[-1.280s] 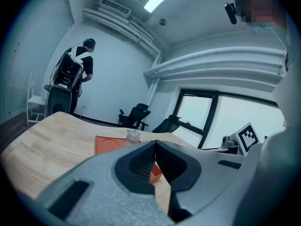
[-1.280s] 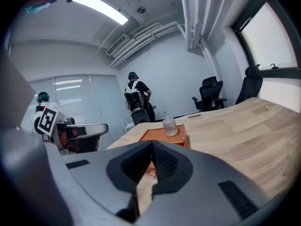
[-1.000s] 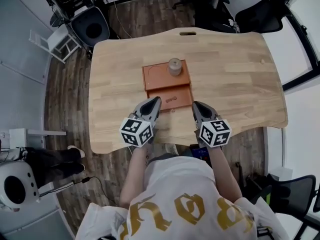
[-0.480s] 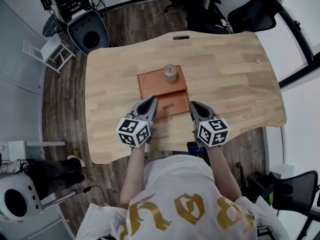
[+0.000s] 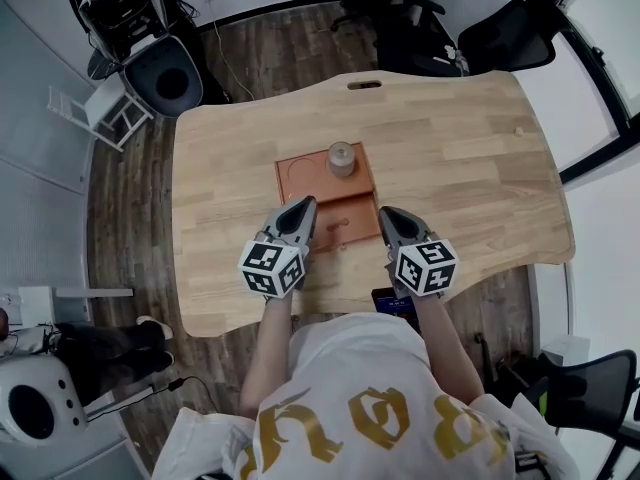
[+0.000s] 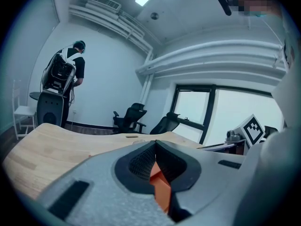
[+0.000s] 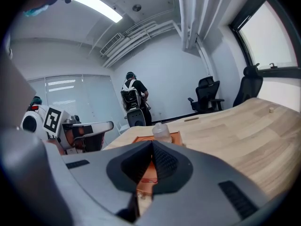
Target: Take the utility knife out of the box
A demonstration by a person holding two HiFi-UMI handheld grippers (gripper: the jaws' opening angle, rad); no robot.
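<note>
An orange-brown box [image 5: 312, 175] lies flat on the wooden table [image 5: 460, 158], and a lower front section [image 5: 352, 211] of it faces me. On its far right corner stands a small clear bottle [image 5: 341, 158] [image 7: 161, 132]. I cannot make out a utility knife; only a small mark [image 5: 339, 226] shows on the front section. My left gripper [image 5: 304, 207] is shut and empty, its tip at the box's front left edge. My right gripper [image 5: 384, 214], also shut and empty, is at the front right corner. The left gripper [image 6: 155, 143] and right gripper [image 7: 152, 143] each show jaws that meet.
The table's front edge [image 5: 330, 303] runs just under my hands. Office chairs [image 5: 500, 28] stand beyond the far side, a black round device [image 5: 165, 83] on the floor at far left. A person [image 7: 131, 91] stands at the far wall.
The head view has shifted slightly. Both grippers stay shut at the box's front edge, about where they were.
</note>
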